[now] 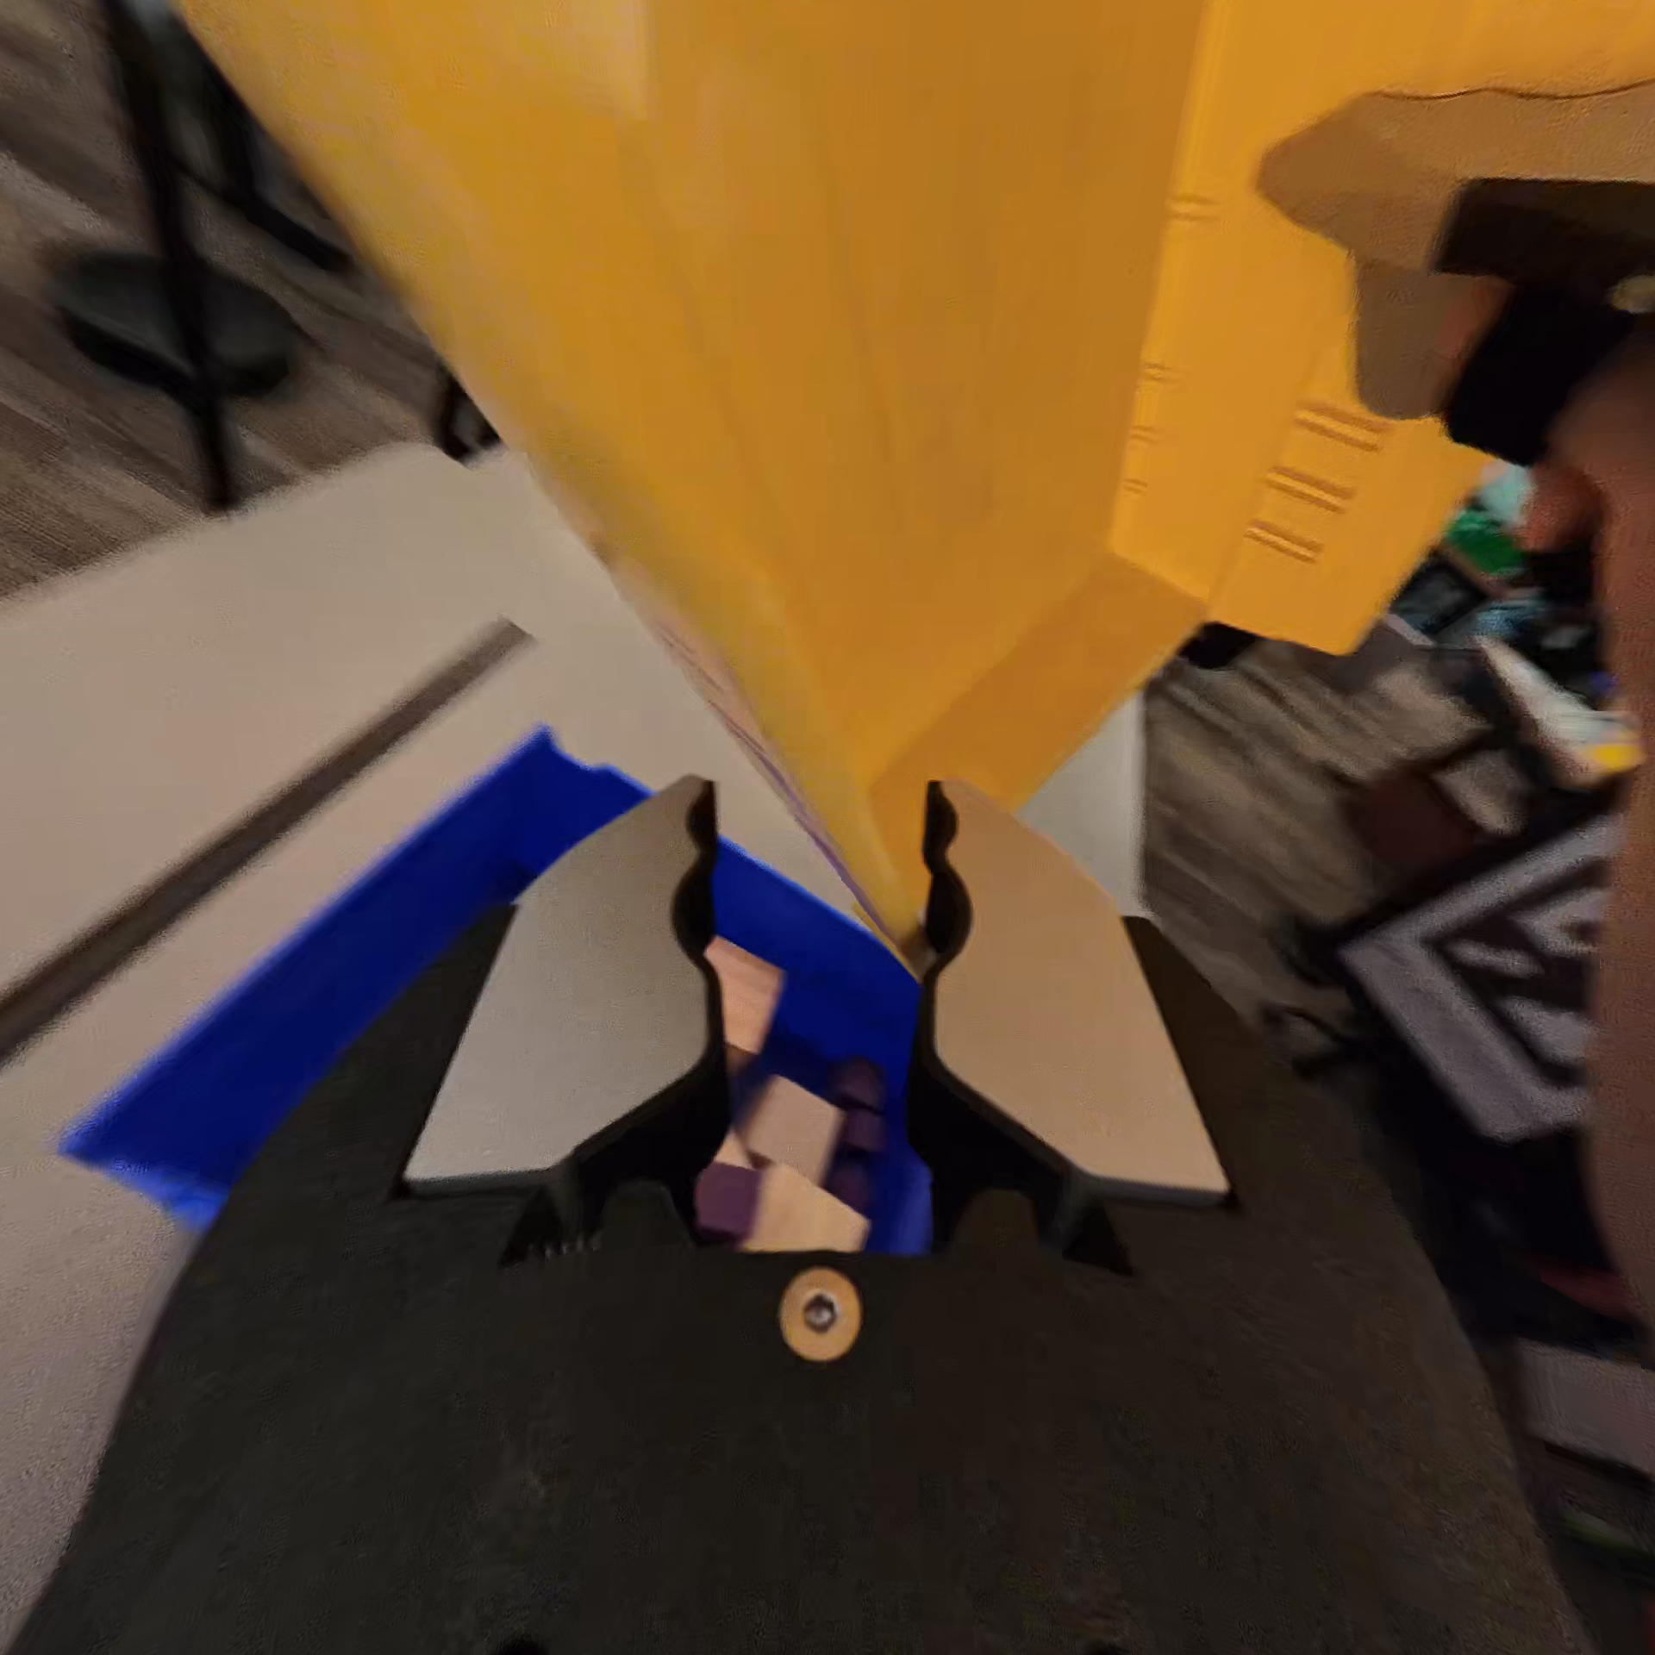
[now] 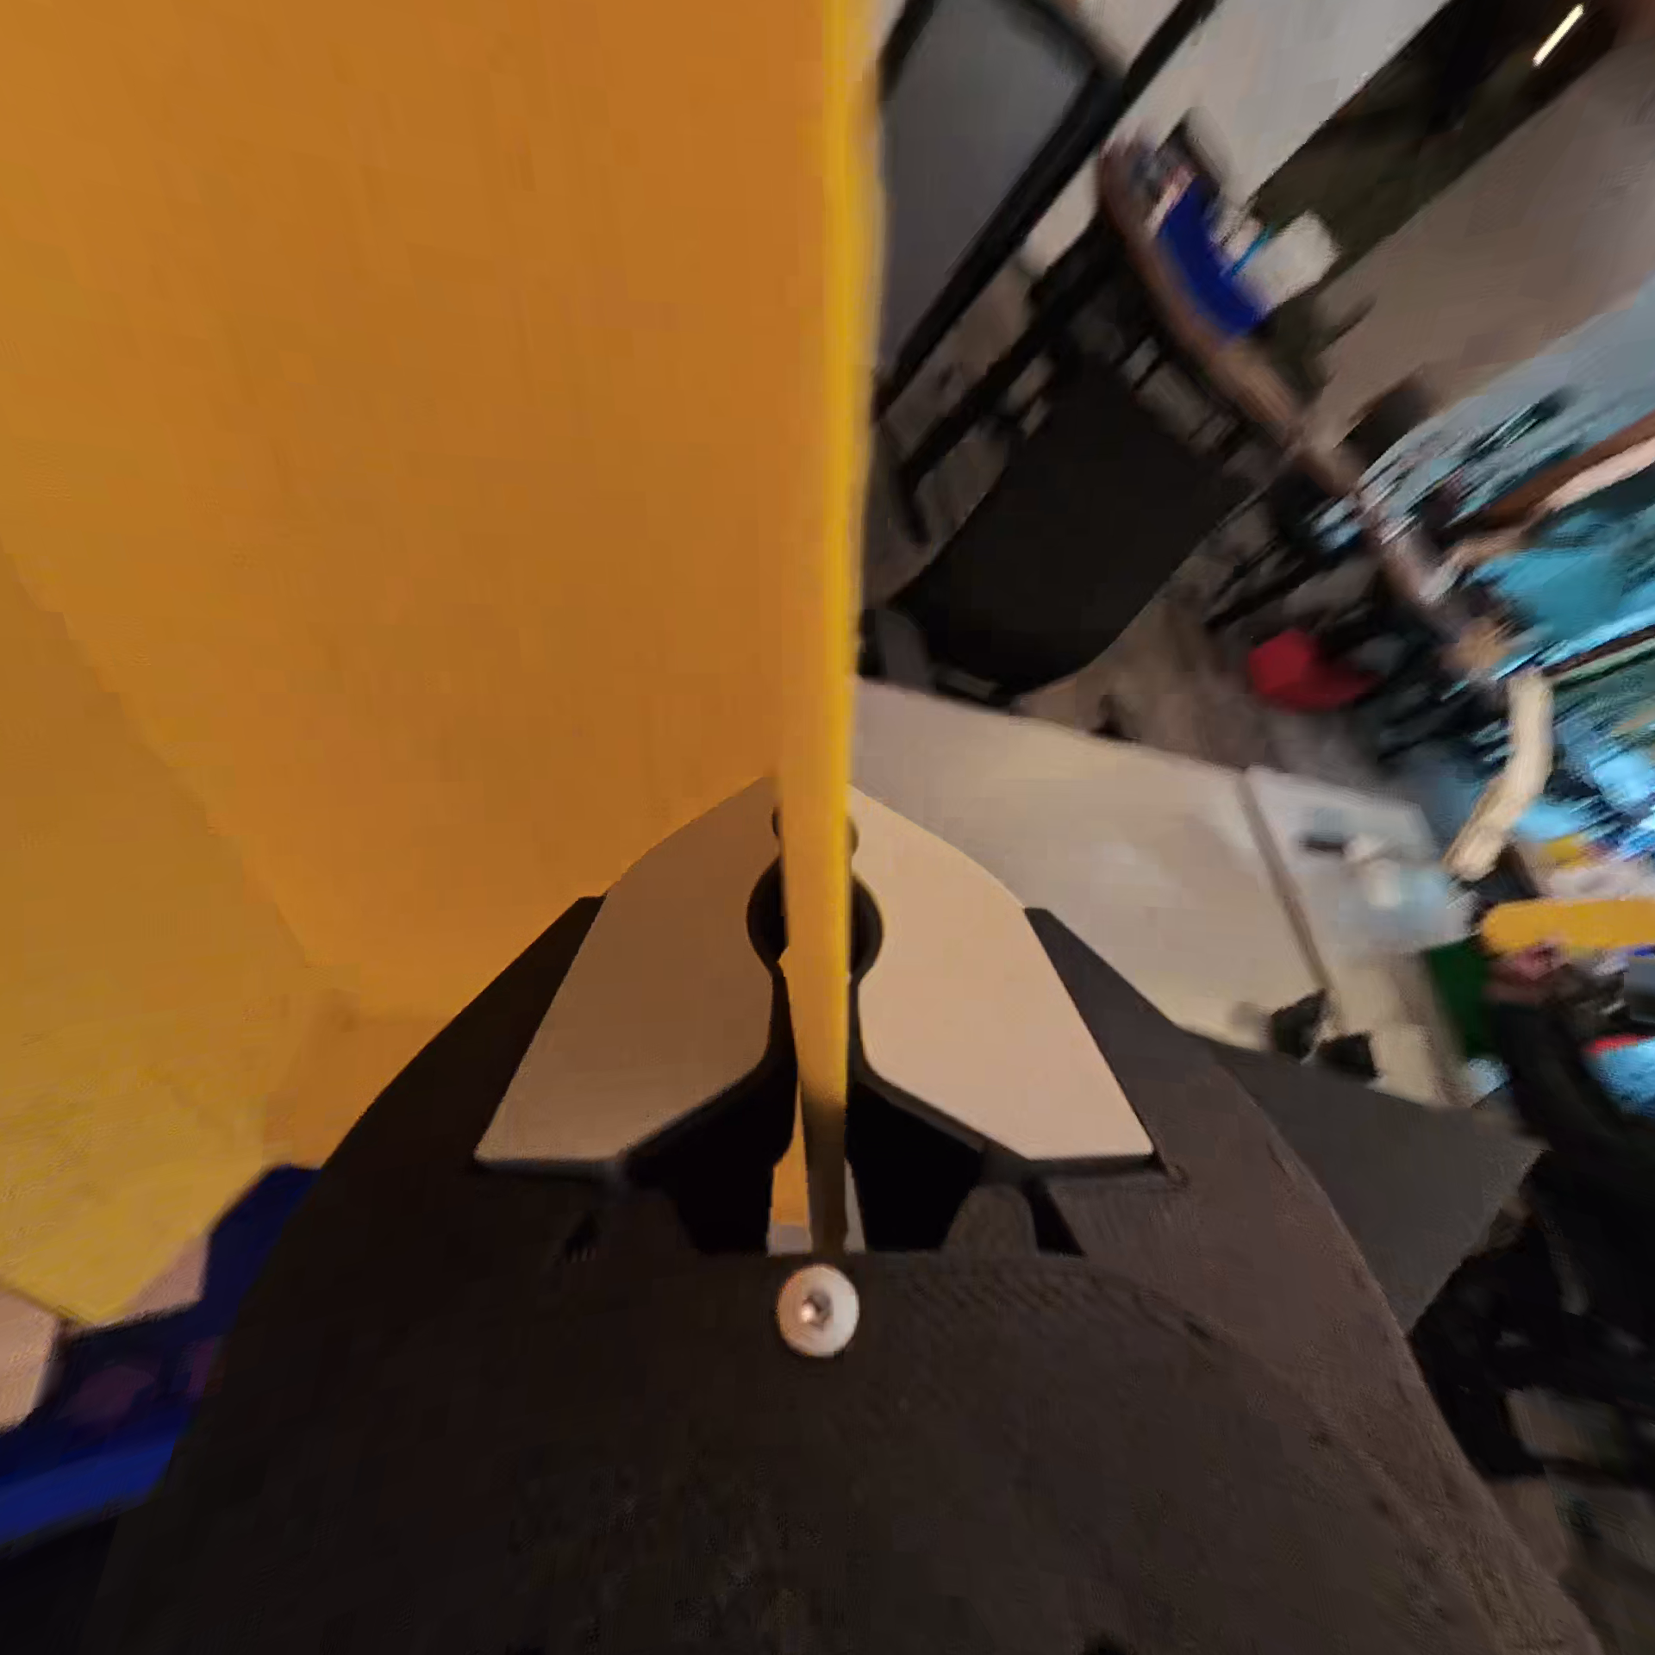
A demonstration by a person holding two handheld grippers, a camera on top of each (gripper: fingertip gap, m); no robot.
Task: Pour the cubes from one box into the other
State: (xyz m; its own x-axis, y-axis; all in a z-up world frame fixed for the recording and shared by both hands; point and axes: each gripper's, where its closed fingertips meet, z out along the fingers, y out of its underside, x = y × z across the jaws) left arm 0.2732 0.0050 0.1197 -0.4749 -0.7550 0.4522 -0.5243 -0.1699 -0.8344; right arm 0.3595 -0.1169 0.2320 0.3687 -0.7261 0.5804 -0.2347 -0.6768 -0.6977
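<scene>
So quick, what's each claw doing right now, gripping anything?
Left gripper: partly open; the yellow box touches one finger, so a grip cannot be told.
Right gripper: closed on the yellow box's wall.

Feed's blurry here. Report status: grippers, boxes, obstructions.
Right gripper shut on yellow box wall. Left gripper open, box corner between fingers. Cubes in blue box below. Nothing blocking.

One yellow box (image 1: 806, 403), one blue box (image 1: 295, 1030), several wooden and purple cubes (image 1: 788, 1137), two grippers (image 1: 819, 860)

Tilted yellow box (image 1: 806, 358) raised above blue box (image 1: 295, 1012) holding tan and purple cubes (image 1: 788, 1137).
</scene>
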